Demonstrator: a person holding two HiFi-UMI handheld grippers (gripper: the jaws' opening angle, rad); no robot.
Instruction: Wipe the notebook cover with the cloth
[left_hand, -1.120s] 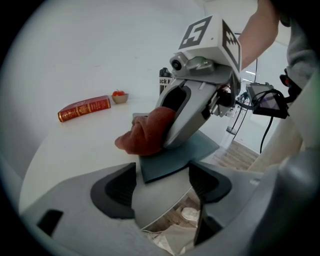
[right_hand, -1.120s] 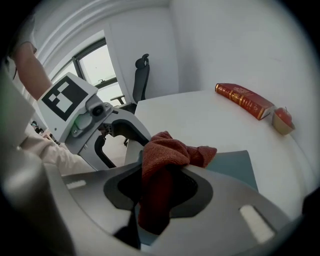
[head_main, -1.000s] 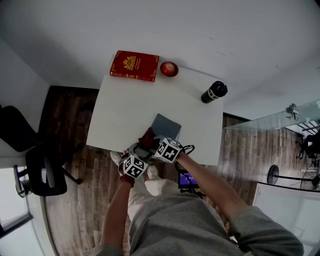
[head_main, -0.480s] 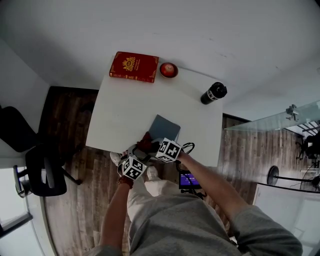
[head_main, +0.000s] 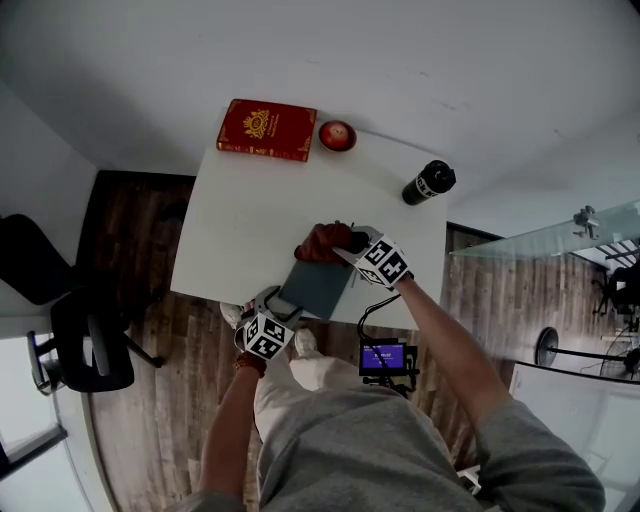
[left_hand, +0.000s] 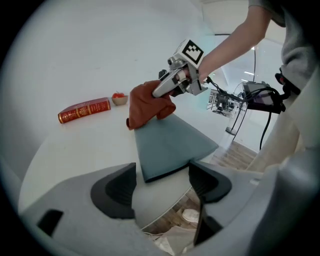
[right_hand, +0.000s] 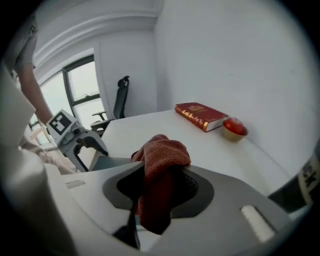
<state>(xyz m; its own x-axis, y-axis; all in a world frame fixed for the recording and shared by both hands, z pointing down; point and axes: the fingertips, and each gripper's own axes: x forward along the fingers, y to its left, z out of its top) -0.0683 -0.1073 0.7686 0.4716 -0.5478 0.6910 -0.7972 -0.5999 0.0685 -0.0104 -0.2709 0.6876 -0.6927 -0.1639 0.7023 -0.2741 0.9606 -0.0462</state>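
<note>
Right hand-held gripper (head_main: 345, 240), clamping the cloth (head_main: 320, 243), just swept to the notebook (head_main: 318, 288)'s far end: wiping's underway. Left hand-held gripper (left_hand: 162, 182) gapes at its near corner.

Colours noted: the notebook (head_main: 318, 287) has a plain grey-blue cover. The cloth (head_main: 322, 243) is rust red and the desk (head_main: 250, 220) white. The book (head_main: 267, 131) is red with a gold emblem. The bowl (head_main: 337, 135) is tan with red contents; the bottle (head_main: 428, 183) is black with white print. The left gripper (head_main: 283, 303) and right gripper (head_main: 343, 240) are grey, with black-and-white square markers. The floor (head_main: 140, 250) is dark wood grain and the chair (head_main: 85, 340) black.
</note>
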